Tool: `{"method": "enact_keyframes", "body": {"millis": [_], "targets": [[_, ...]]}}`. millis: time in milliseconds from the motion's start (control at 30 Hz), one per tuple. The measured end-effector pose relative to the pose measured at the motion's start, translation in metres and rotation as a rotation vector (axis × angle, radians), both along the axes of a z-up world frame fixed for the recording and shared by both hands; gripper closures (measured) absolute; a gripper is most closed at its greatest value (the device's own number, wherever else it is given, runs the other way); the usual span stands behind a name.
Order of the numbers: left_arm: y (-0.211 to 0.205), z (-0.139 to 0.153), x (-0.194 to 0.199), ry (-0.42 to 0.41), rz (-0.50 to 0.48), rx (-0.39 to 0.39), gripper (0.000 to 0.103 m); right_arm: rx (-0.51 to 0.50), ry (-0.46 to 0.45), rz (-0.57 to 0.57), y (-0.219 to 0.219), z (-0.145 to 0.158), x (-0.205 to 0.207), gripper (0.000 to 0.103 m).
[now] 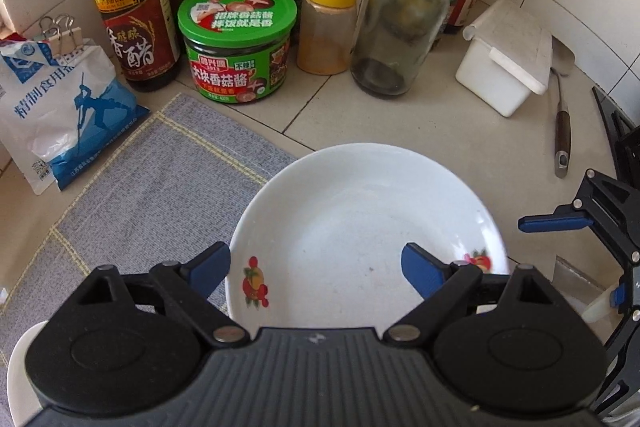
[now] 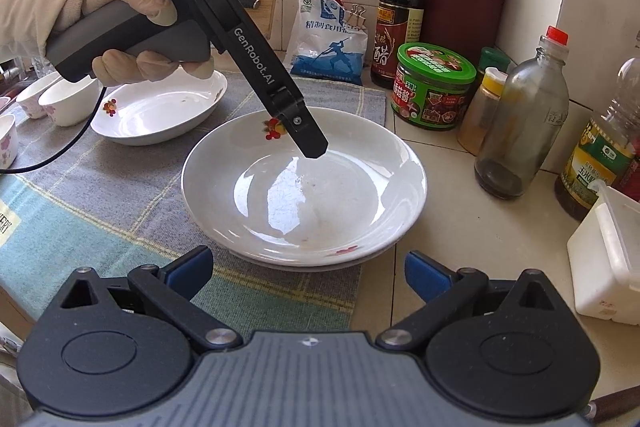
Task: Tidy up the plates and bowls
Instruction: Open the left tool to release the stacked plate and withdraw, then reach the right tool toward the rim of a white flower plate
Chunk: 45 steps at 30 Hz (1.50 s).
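A tiled kitchen counter [image 1: 400,115] carries a white, shallow ceramic plate with small fruit prints on its rim [image 2: 304,187], which sits on top of a second white plate, half on the right edge of a grey and teal woven cloth mat [image 2: 100,195] and half on bare tile. The left gripper [image 2: 314,151], held by a gloved hand [image 2: 132,27], points steeply down over the plate's far side; its blue-padded fingers [image 1: 210,267] stand moderately wide apart with nothing pinched between them, one on either side of the plate's near rim in the left wrist view. The right gripper [image 2: 310,273] hovers at the plate's near edge, its blue fingers spread wide and holding nothing. On the mat toward its far left lies another white shallow dish [image 2: 160,107], with small white floral bowls [image 2: 68,101] just beside it. Along the counter's back edge stand a blue-and-white salt bag [image 1: 60,115], a dark vinegar bottle [image 1: 128,11], a green-lidded sauce jar [image 1: 238,43], a yellow-capped spice jar [image 1: 326,27] and a clear glass bottle with a red cap [image 1: 400,27].
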<state>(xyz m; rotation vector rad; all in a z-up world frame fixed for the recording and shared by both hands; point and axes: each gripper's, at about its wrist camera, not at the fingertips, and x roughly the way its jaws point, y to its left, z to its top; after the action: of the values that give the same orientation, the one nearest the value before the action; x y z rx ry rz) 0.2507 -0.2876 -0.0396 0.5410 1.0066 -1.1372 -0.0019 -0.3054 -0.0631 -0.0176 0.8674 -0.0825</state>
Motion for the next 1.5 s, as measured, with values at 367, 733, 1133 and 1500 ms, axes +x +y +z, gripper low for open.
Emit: {"method": "enact_keyframes", "body": {"millis": [367, 733, 1133, 1500], "targets": [[0.055, 0.033, -0.045, -0.068, 0.100, -0.169, 0.010, -0.034, -0.006, -0.048, 0.015, 0.010, -0.006, 0.000], [0.143, 0.014, -0.098, -0.157, 0.413, -0.197, 0.008, -0.027, -0.055, -0.065, 0.032, 0.020, 0.016, 0.000], [0.208, -0.043, -0.090, -0.293, 0.674, -0.032, 0.008, -0.013, -0.029, -0.007, 0.071, 0.023, 0.063, 0.000], [0.216, -0.058, -0.071, -0.265, 0.702, -0.086, 0.000, -0.030, 0.011, 0.176, 0.093, 0.022, 0.105, 0.000]]}}
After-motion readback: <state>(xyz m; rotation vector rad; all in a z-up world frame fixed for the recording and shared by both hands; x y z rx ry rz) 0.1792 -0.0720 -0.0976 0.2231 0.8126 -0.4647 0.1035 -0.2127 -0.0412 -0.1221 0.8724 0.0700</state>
